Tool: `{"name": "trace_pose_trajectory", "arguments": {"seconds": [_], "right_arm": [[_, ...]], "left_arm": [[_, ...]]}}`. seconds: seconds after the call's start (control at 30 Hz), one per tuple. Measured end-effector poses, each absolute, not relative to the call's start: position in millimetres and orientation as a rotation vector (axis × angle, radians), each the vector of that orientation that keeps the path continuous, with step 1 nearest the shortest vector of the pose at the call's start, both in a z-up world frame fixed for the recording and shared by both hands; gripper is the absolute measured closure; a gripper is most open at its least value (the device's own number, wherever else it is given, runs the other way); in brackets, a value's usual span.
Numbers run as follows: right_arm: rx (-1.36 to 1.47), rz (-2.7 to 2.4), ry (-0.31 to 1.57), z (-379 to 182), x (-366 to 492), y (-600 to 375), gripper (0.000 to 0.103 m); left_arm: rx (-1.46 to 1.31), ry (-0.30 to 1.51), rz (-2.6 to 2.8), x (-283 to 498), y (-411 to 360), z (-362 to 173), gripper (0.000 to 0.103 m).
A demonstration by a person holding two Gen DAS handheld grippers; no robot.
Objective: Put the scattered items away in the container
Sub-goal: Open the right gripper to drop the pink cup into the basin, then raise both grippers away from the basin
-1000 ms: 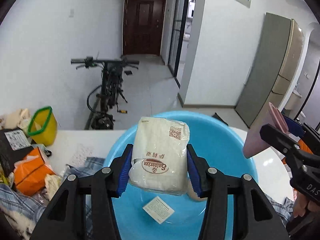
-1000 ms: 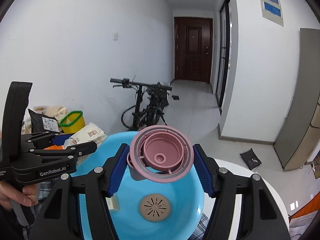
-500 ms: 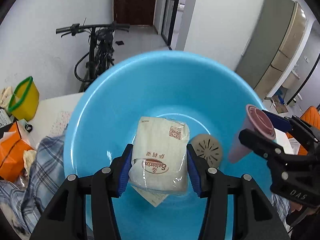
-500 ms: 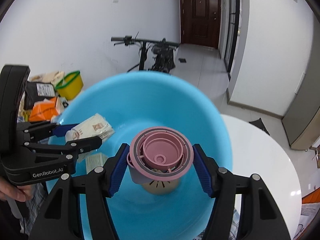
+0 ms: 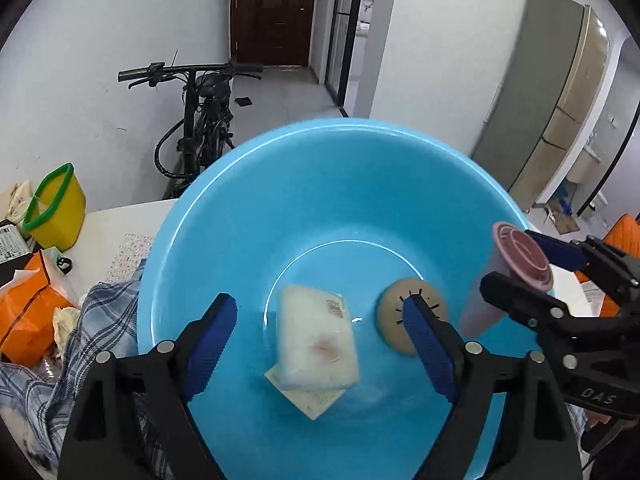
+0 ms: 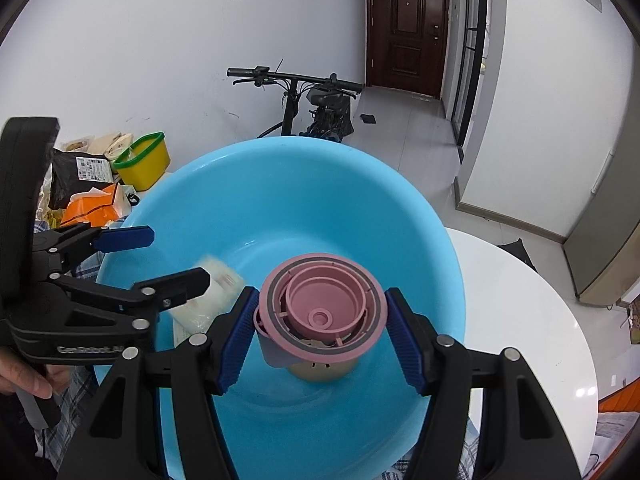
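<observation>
A big blue basin [image 5: 248, 216] [image 6: 224, 208] sits on the table. My left gripper [image 5: 320, 344] is open above it. The white tissue pack [image 5: 316, 344] [image 6: 208, 296], blurred, is free between and below the jaws, over a paper card [image 5: 316, 402] on the basin floor. A tan round drain cover [image 5: 390, 316] lies in the basin too. My right gripper [image 6: 320, 336] [image 5: 520, 276] holds a pink cup [image 6: 320, 312] [image 5: 508, 264] over the basin; a small gap shows at each pad, more so on the right.
A yellow tub [image 5: 56, 208], an orange bag [image 5: 28, 316] and a plaid cloth [image 5: 100, 320] lie left of the basin. The white round table [image 6: 520, 320] extends right. A bicycle [image 5: 200, 120] stands behind against the wall.
My left gripper has opened and let go of the tissue pack, which drops into the basin. My right gripper's pads have parted slightly from the pink cup.
</observation>
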State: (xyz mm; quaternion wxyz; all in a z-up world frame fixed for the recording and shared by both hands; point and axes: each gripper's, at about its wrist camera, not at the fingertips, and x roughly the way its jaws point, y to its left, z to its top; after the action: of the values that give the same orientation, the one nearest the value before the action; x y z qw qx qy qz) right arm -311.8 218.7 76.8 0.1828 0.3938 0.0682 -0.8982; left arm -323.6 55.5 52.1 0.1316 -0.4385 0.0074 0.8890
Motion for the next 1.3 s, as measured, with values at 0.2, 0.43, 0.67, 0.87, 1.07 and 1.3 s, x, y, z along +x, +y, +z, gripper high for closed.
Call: {"name": "trace_pose_trajectory", "arguments": {"seconds": [0.2, 0.43, 0.67, 0.87, 1.07, 1.3], "right_arm": [[1.114, -2.529, 0.203, 75.6, -312.5, 217.0, 0.041], [1.126, -2.531, 0.218, 70.4, -315.3, 214.3, 0.041], [1.093, -2.564, 0.225, 76.5, -315.5, 216.6, 0.035], [1.1, -2.558, 0.235, 75.5, -315.0, 216.6, 0.035], [1.101, -2.553, 0.235, 73.6, -314.5, 216.7, 0.035], [1.092, -2.56, 0.226, 74.1, -312.9, 218.0, 0.035]], "left_arm": [[-1.269, 0.037, 2.599, -322.3, 53.2, 58.7, 0.016], [-1.285, 0.034, 2.597, -322.3, 52.8, 56.2, 0.016], [-1.287, 0.031, 2.603, -321.6, 51.1, 55.3, 0.016], [-1.288, 0.024, 2.606, -321.8, 50.0, 56.0, 0.016], [-1.287, 0.023, 2.605, -320.9, 52.8, 58.2, 0.016], [-1.284, 0.03, 2.614, -318.6, 52.4, 60.9, 0.016]]}}
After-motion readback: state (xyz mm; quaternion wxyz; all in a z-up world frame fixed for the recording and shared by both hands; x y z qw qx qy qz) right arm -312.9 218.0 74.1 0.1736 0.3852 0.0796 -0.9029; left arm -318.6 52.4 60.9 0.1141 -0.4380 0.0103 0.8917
